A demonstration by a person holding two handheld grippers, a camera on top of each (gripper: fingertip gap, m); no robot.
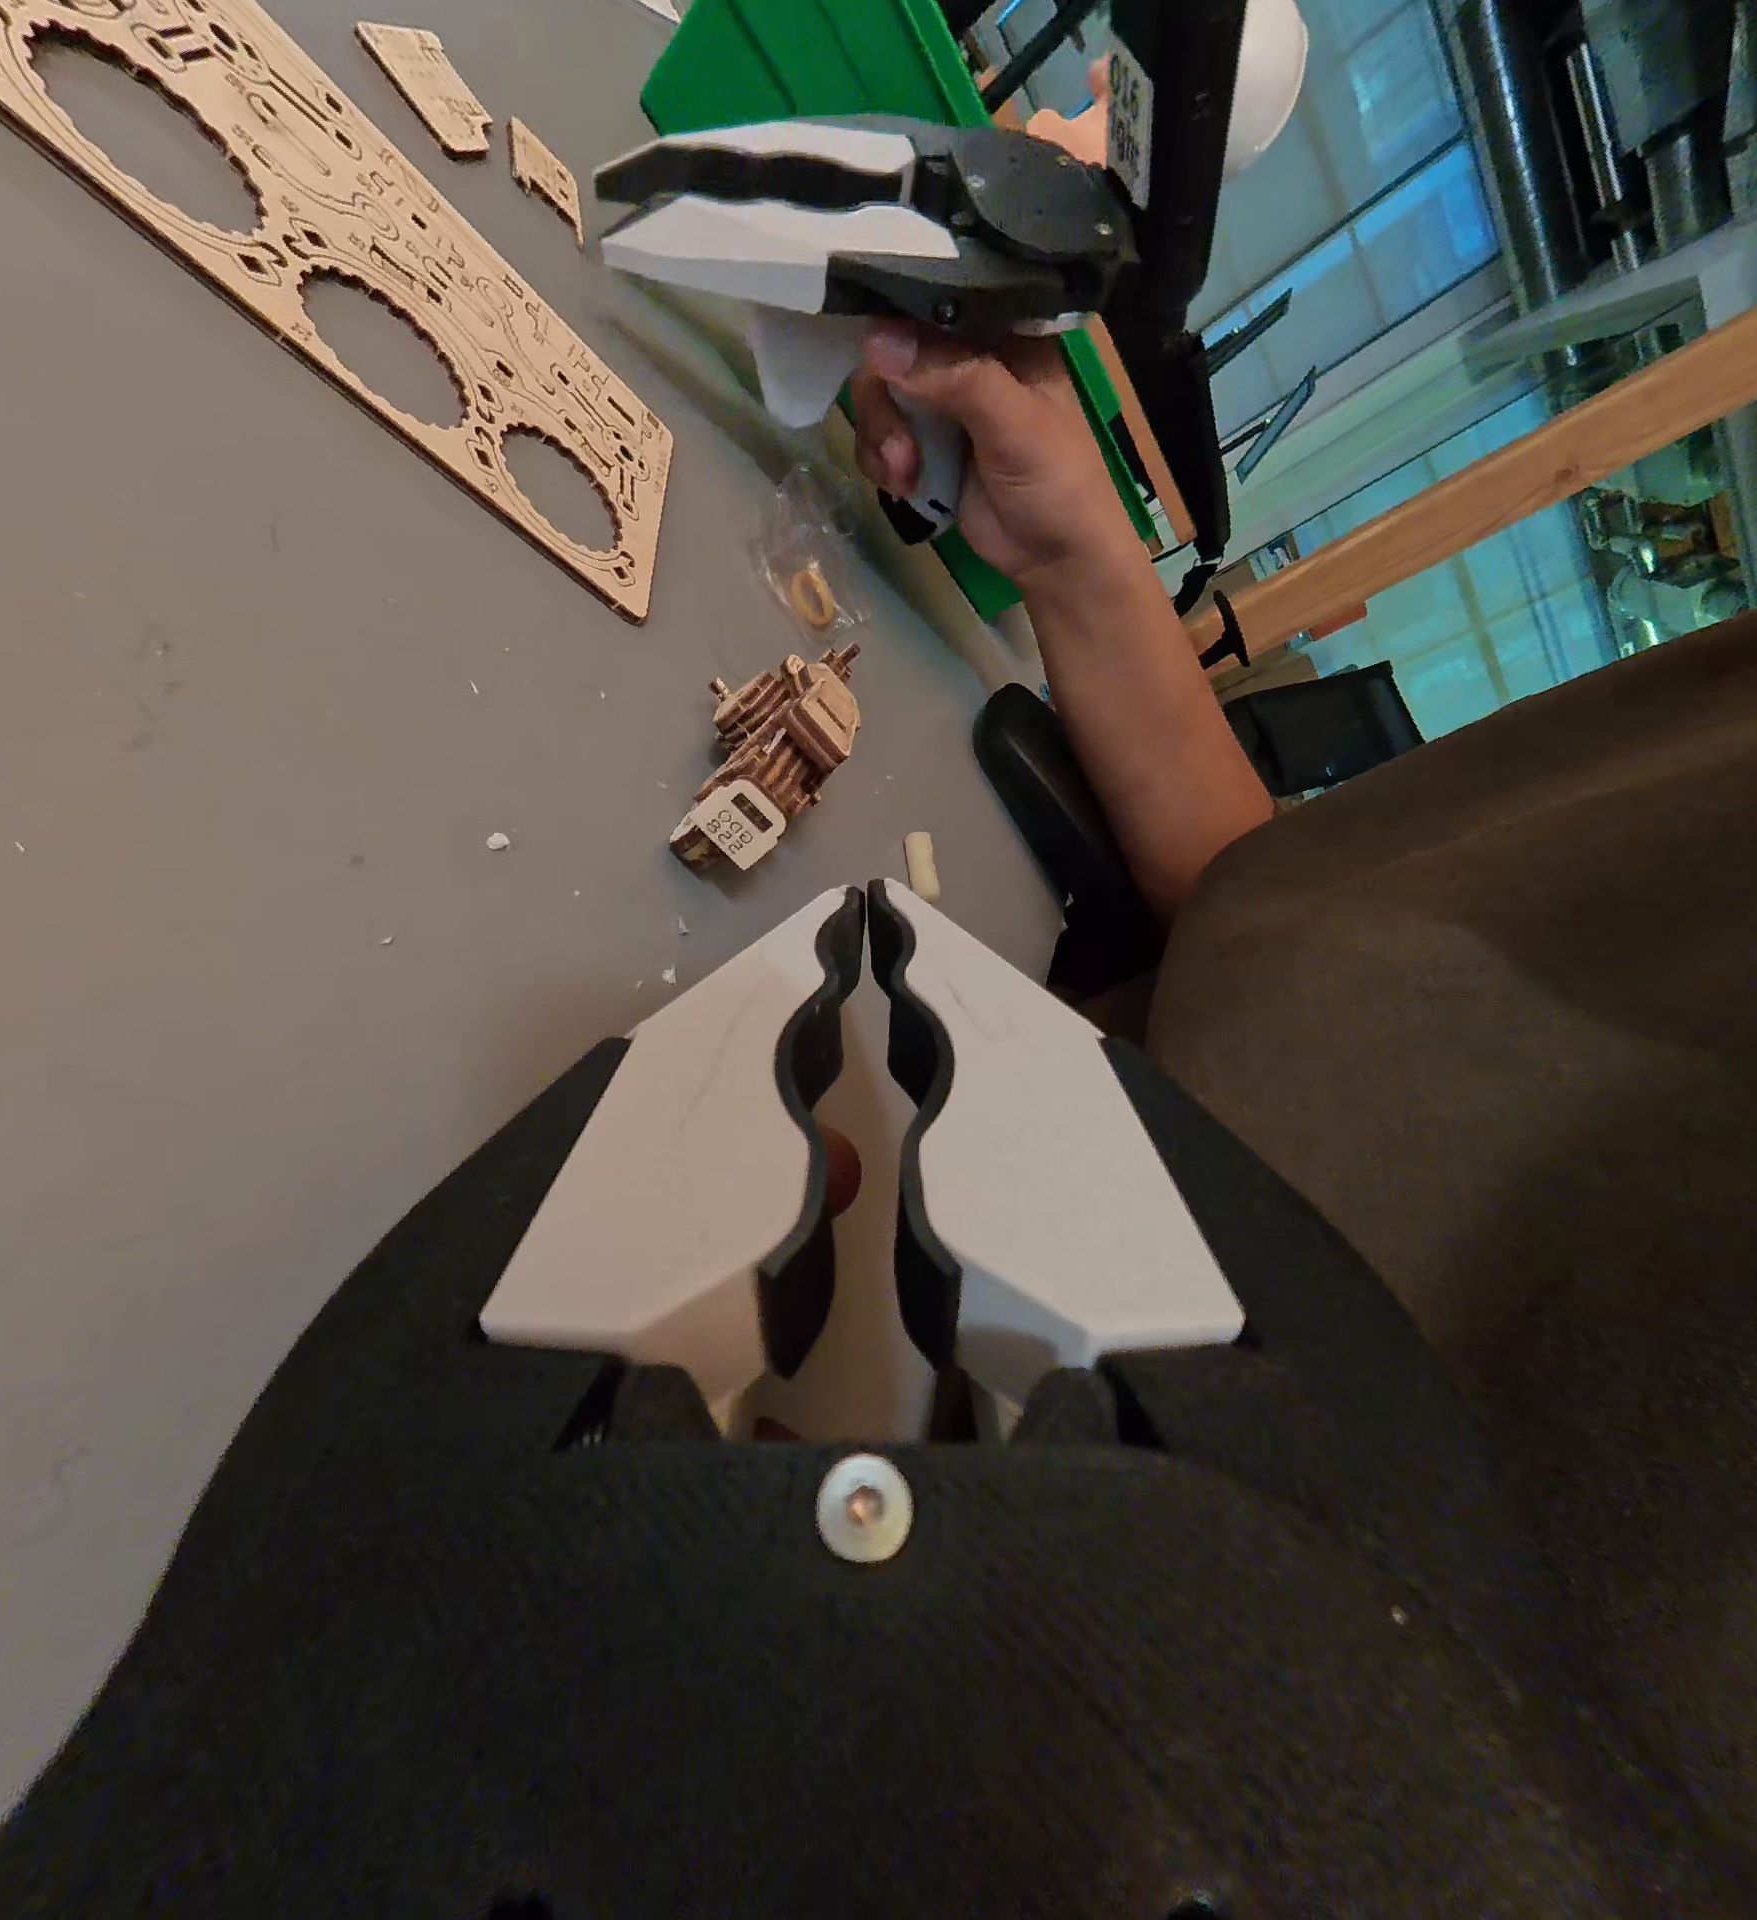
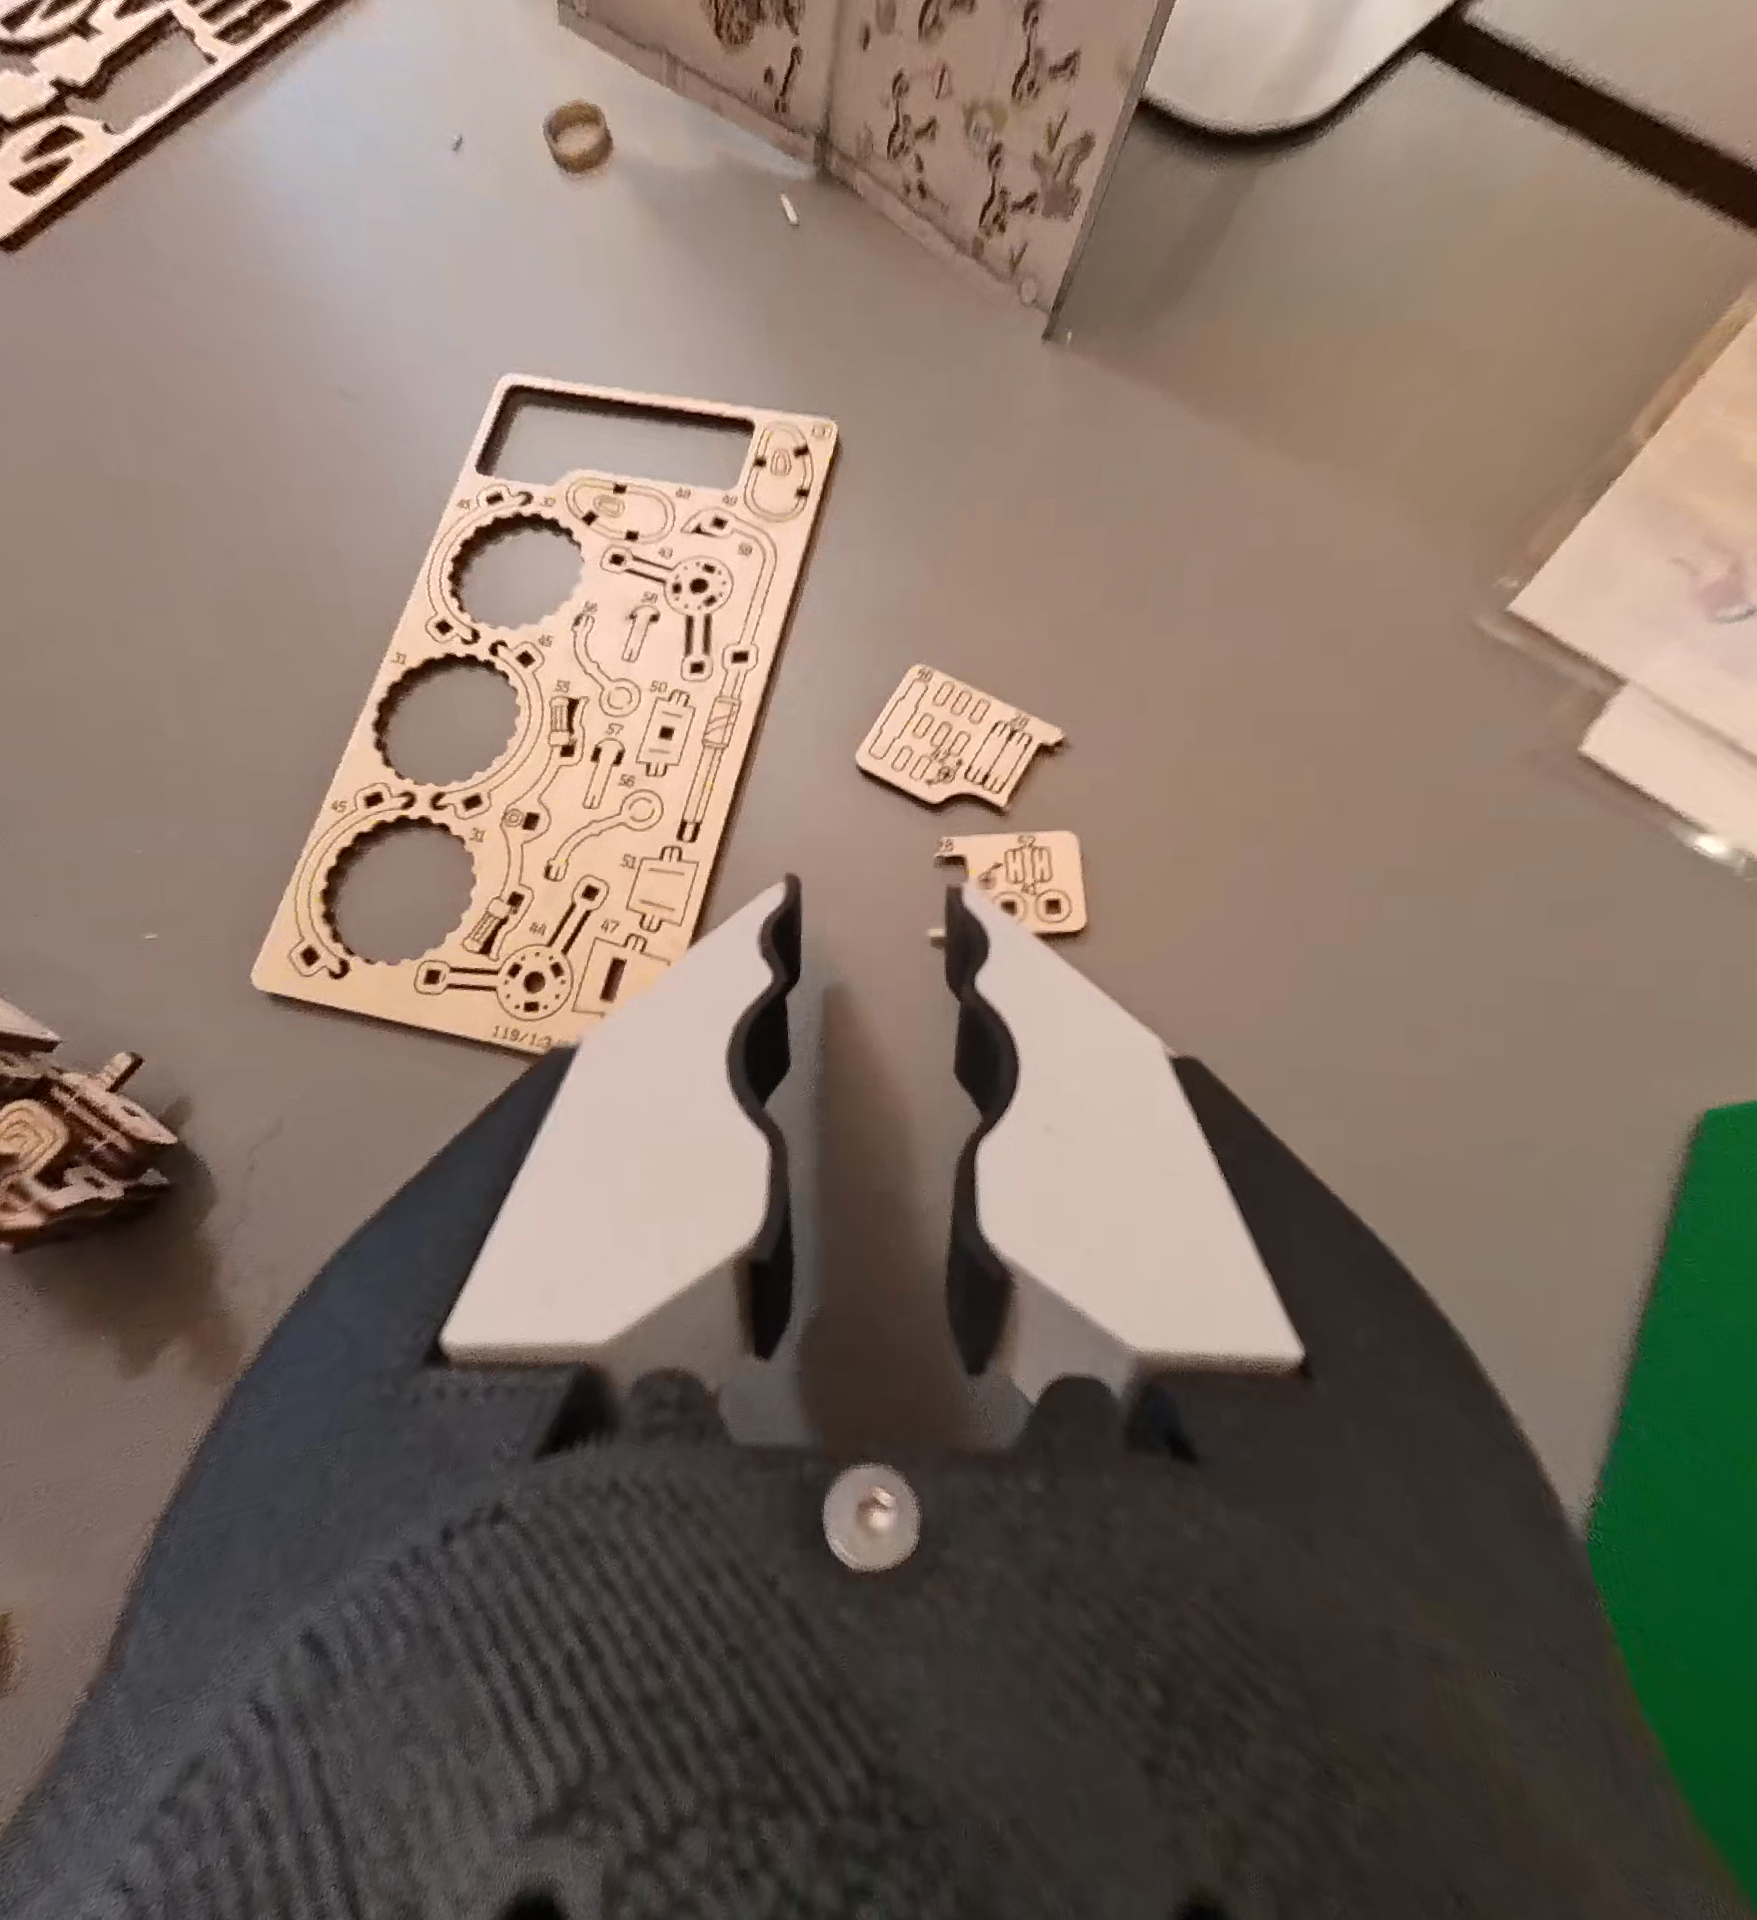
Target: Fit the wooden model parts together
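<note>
The partly built wooden model lies on the grey table, just beyond my left gripper, which is shut with nothing visible between its tips. My right gripper is open and empty, held above the table. Below it lie the punched wooden parts sheet and two small broken-off sheet pieces. The model also shows at the left edge of the right wrist view. In the left wrist view the right gripper hovers over the sheet's far end, held by a hand.
A clear bag with rubber bands lies between the sheet and the model. A small white stub sits by my left fingertips. A green mat, papers in a plastic sleeve, a second parts sheet, a small ring and an open booklet surround the work area. Across from one pair of fingers to the other is roughly 25 cm.
</note>
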